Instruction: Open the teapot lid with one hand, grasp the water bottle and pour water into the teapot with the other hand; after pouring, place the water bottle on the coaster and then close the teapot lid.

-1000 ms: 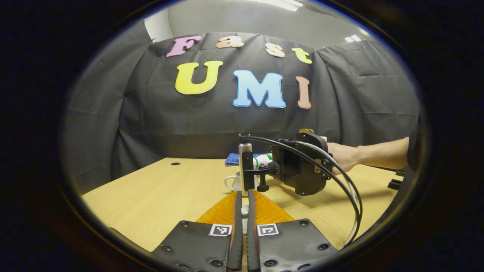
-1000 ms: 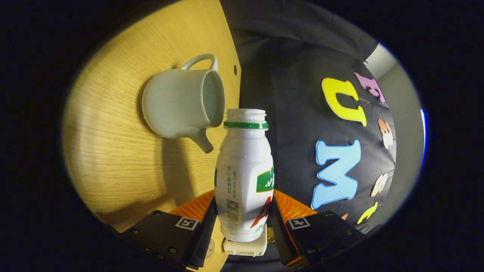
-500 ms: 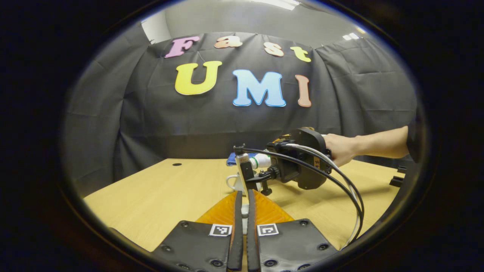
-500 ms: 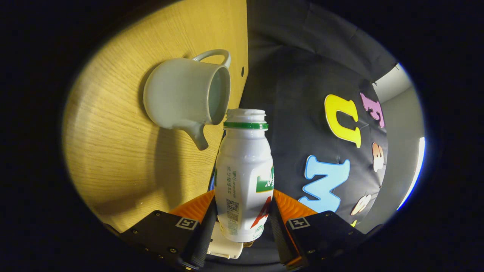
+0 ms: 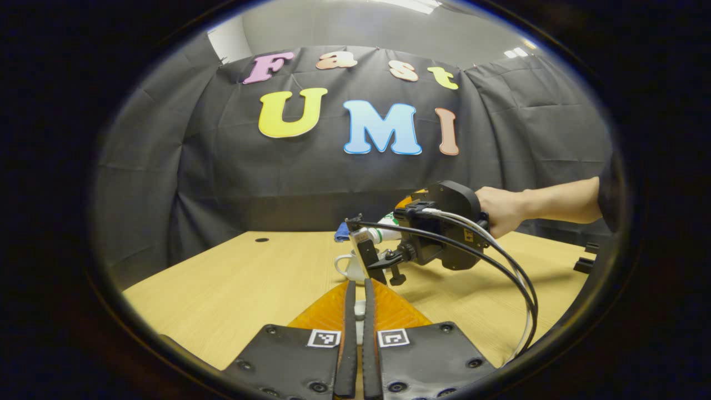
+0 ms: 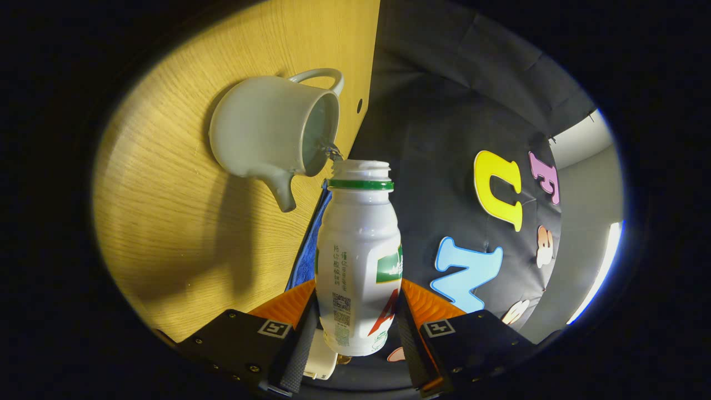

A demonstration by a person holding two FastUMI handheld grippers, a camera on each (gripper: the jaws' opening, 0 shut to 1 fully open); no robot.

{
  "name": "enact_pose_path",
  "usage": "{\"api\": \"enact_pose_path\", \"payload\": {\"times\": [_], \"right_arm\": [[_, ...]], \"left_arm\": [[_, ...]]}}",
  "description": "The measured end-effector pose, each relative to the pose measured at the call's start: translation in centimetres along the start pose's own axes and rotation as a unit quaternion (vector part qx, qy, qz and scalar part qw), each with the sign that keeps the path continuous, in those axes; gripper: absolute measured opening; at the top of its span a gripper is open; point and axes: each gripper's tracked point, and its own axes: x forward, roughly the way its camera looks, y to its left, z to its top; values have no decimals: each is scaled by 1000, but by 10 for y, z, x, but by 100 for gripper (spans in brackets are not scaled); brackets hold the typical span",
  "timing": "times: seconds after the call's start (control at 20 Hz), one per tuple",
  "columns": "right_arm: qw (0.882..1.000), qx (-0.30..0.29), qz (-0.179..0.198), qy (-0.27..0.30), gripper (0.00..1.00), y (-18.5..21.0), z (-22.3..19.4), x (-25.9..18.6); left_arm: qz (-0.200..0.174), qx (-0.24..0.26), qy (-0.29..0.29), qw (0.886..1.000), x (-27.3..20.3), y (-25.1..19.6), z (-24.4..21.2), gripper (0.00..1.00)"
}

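My right gripper (image 6: 355, 328) clamps the water bottle (image 6: 358, 261) between both fingers, tipped on its side with its open mouth at the rim of the teapot (image 6: 272, 136); a thin stream crosses into the lidless pot. The teapot stands toward the far edge of the tabletop (image 5: 233, 283), near a blue cloth (image 5: 340, 232) at that edge. My left gripper (image 5: 356, 303) hangs over the near edge, fingers almost together on a small white piece, which I take for the lid. Open tabletop lies to its left.
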Motion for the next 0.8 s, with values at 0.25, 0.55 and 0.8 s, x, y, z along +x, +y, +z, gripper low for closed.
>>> {"api": "enact_pose_path", "payload": {"times": [0.25, 0.55, 0.8], "right_arm": [[1000, -19, -11, -1, 71, -1, -3, 4], [999, -48, -25, -7, 71, 0, -3, 6], [997, -71, -34, -12, 71, 2, -2, 5]], "left_arm": [[2, 3, -1, 1000, 0, 1, 3, 14], [1, 5, 1, 1000, -1, 0, 1, 14], [1, 9, 3, 1000, 0, 1, 0, 14]]}}
